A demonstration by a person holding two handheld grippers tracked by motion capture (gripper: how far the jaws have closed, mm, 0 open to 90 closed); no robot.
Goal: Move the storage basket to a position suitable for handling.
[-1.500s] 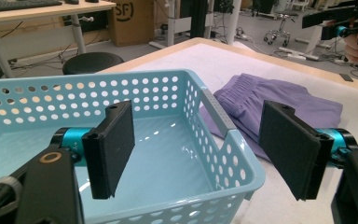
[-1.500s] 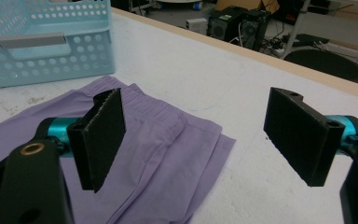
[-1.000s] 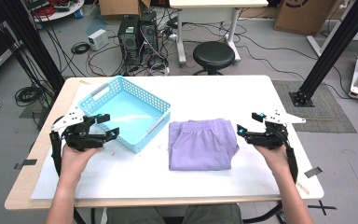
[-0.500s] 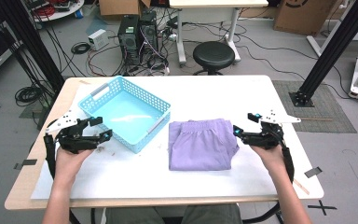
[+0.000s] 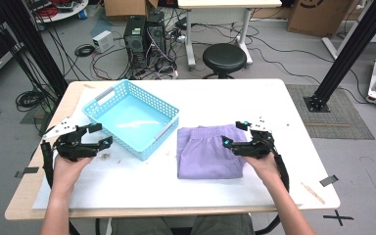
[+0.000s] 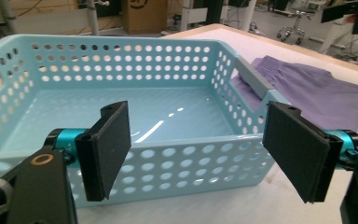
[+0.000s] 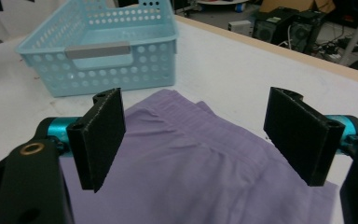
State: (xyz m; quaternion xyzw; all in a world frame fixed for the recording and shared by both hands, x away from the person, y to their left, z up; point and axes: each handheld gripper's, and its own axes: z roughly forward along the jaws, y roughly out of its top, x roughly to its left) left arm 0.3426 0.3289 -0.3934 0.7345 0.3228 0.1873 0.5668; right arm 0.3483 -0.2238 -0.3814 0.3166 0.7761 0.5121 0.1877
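Left gripper (image 5: 100, 135) drawn back (jaws apart), right gripper (image 5: 235, 134) advanced.

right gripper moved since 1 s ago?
Yes. The right gripper has shifted left, from beside the folded purple cloth to over its right edge, fingers open.

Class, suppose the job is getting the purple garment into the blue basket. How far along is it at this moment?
Done: the purple garment lies folded on the table beside the blue basket, which has nothing in it. In hand: the right gripper, jaws open, is over the garment's right edge without gripping it; the left gripper, also open, faces the basket's near wall. Left: gripping, lifting and placing the garment.
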